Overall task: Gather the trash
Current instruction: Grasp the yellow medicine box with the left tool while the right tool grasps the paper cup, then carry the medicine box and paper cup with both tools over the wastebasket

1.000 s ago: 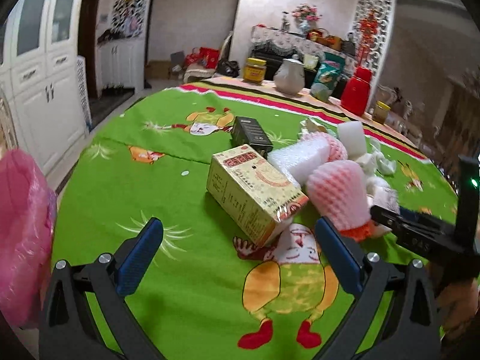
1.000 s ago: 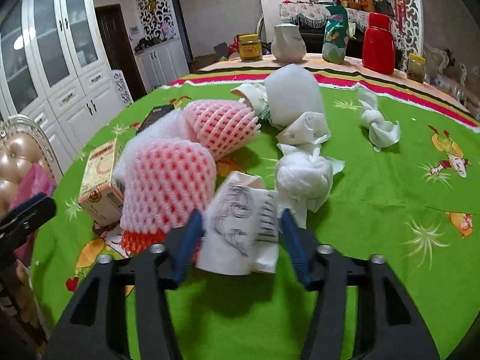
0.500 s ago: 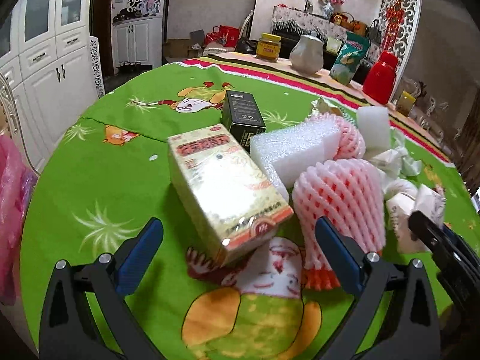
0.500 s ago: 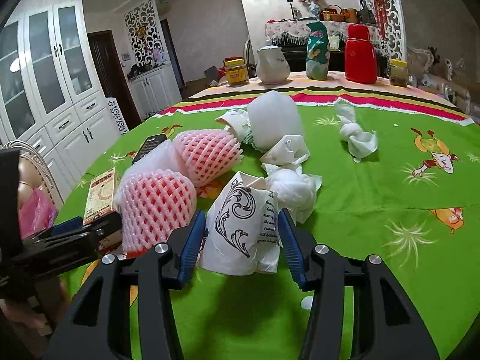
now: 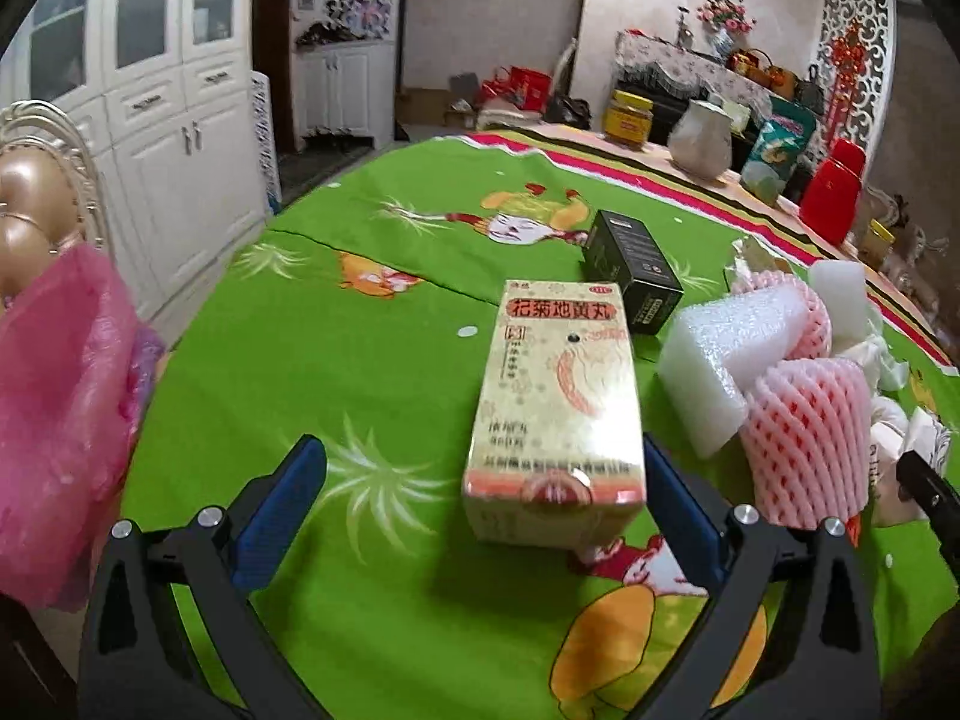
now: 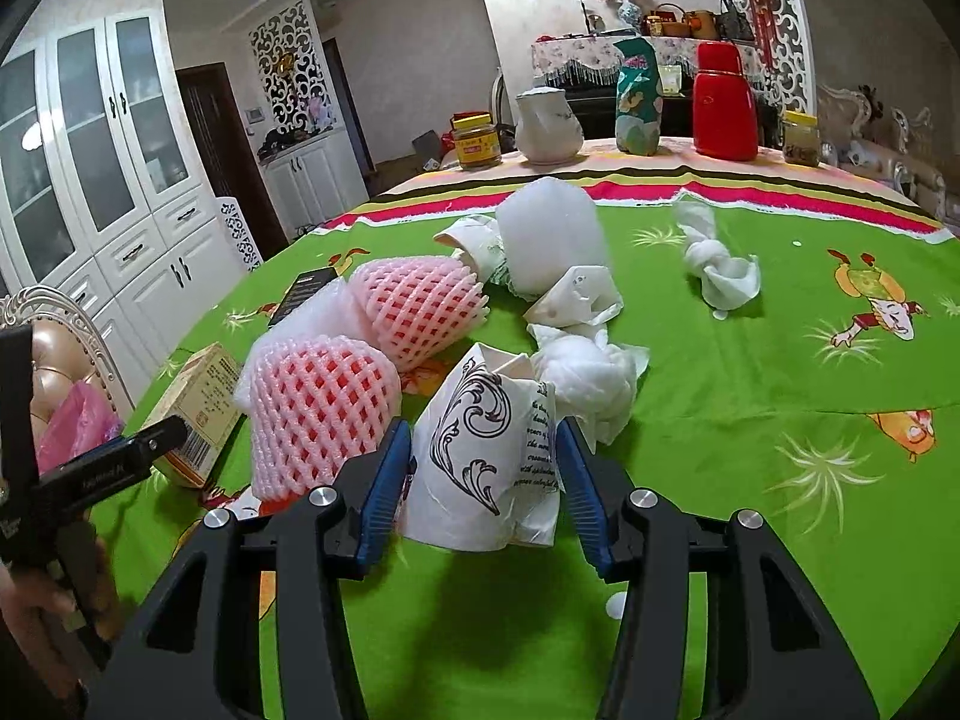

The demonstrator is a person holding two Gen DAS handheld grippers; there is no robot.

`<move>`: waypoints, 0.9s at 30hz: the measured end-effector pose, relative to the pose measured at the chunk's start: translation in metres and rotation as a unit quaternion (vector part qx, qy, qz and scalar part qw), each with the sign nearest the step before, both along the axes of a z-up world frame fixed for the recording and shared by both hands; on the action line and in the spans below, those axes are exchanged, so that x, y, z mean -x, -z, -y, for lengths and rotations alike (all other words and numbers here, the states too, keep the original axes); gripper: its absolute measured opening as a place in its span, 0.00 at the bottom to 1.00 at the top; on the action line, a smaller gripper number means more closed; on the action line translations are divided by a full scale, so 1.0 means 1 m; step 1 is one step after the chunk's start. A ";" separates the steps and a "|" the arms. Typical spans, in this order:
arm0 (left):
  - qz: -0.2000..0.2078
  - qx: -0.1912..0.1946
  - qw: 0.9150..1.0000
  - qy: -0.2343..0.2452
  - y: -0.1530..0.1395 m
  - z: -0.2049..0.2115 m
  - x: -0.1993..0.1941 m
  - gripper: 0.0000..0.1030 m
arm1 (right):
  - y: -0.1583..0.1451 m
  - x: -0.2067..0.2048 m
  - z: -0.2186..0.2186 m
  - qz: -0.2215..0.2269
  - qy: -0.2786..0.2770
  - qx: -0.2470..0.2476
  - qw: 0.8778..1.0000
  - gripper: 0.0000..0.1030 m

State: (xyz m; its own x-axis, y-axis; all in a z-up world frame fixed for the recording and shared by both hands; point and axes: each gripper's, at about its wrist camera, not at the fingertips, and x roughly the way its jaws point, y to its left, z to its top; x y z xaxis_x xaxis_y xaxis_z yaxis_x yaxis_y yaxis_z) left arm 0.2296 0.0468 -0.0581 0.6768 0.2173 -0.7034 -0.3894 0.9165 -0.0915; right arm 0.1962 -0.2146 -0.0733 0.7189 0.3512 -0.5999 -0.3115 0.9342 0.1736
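A round table under a bright green cartoon-print tablecloth [image 5: 384, 372] fills both views, scattered with trash. At the table's left edge, left of the left gripper, hangs a pink plastic bag [image 5: 57, 414], which a second ago sat lower in that view. The left gripper [image 5: 480, 498] has swung toward the pile: its blue pads stand wide apart and empty, and the yellow medicine box [image 5: 555, 402], which a second ago lay tilted ahead of the fingers, now sits lengthwise between them, close against the right-hand pad, with a clear gap on the other side. Just right of that box are a white foam block [image 5: 714, 360] and a pink foam fruit net [image 5: 810, 438]; a black box [image 5: 633, 270] lies beyond the yellow one. The right gripper [image 6: 483, 474] has barely shifted. Its pads are clamped on a crumpled white paper cup with a black scroll print [image 6: 480, 450], which stands between them as it did a second ago. Touching the cup's far side is a ball of white tissue [image 6: 591, 372]; a knotted tissue [image 6: 717, 267] lies well apart, ahead to the right. The left gripper's tip, absent from the right view's edge before, now reaches in by the yellow box there.
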 end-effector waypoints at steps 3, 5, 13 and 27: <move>0.000 -0.006 1.000 0.023 0.000 0.005 -0.014 0.95 | 0.000 0.000 0.000 0.002 0.001 0.000 1.000 0.47; -0.003 -0.004 0.999 0.036 0.002 0.009 -0.021 0.93 | 0.000 0.000 -0.001 0.003 0.000 0.002 1.000 0.47; 0.005 0.004 0.997 0.077 0.003 0.022 -0.021 0.47 | 0.000 -0.001 0.000 0.001 -0.002 0.001 1.000 0.47; 0.073 -0.016 0.995 0.071 -0.015 0.033 0.022 0.47 | 0.000 -0.001 0.000 0.008 -0.003 0.007 1.000 0.47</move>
